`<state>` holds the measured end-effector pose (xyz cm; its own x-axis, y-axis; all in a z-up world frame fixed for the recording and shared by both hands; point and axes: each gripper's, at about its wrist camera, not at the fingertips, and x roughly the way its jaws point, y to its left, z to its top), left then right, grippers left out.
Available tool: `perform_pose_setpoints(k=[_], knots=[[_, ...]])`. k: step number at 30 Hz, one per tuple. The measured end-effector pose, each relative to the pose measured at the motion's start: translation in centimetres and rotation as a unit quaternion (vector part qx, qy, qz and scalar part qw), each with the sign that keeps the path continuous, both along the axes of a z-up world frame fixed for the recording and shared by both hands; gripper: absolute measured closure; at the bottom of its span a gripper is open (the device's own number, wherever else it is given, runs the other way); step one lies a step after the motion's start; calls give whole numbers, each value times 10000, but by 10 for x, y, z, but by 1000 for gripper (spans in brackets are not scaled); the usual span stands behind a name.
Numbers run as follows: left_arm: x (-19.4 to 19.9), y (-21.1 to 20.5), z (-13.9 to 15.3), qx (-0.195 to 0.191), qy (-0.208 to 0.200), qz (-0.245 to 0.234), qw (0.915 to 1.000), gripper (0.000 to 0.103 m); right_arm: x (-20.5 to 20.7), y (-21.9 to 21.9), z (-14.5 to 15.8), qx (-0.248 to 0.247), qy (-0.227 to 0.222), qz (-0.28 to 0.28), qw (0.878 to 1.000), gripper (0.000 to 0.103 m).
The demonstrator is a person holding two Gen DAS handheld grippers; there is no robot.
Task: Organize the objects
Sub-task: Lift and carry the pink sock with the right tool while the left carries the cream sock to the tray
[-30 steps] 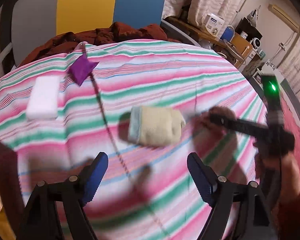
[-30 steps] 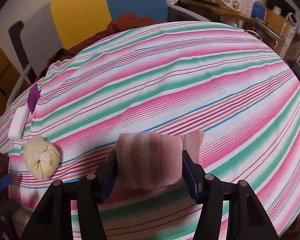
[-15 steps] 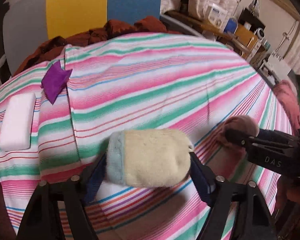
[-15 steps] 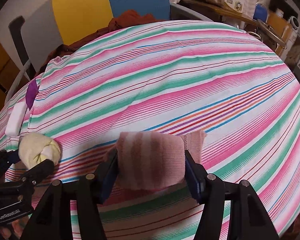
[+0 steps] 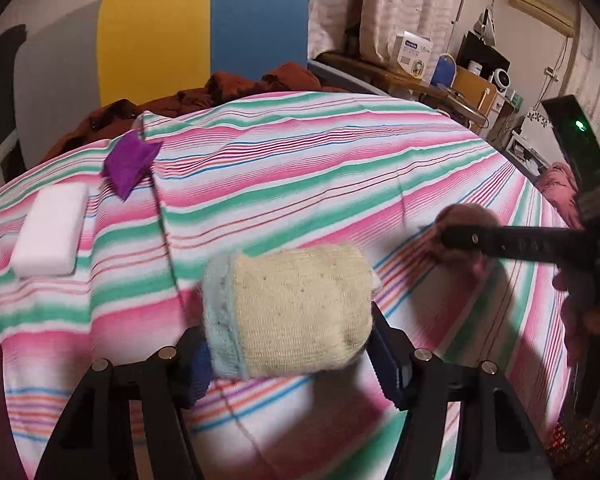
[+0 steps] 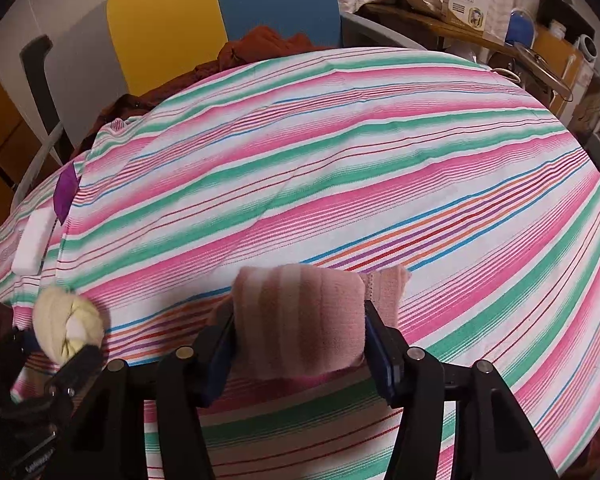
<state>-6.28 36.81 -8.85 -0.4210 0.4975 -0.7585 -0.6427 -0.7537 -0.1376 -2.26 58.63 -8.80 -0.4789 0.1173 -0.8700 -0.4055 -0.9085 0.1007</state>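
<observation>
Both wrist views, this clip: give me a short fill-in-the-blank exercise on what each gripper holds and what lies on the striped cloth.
1. The left gripper is shut on a rolled ____ sock.
2. The right gripper is shut on a rolled ____ sock.
3. The white block lies beside a ____ scrap of cloth.

Missing words: cream; pink; purple

R tongs (image 6: 298, 344) clamped on pink sock roll (image 6: 300, 316); cream roll (image 6: 68, 320) far left.

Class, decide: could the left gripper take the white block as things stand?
Probably not yet: the left gripper has its jaws shut on the cream sock roll. The striped cloth toward the white block looks unobstructed.
</observation>
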Motion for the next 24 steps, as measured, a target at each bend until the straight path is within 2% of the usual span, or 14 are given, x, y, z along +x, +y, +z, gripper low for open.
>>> perform_pose_setpoints(k=[12, 18, 24], knots=[[34, -32, 0, -75, 286, -81, 9995, 38, -2, -17, 10, 392, 131, 333, 9986, 46], [63, -64, 10, 379, -25, -118, 9992, 39, -1, -23, 10, 492, 110, 406, 9979, 46], [96, -101, 35, 690, 174, -248, 9972, 39, 1, -34, 12, 476, 201, 578, 9970, 46]])
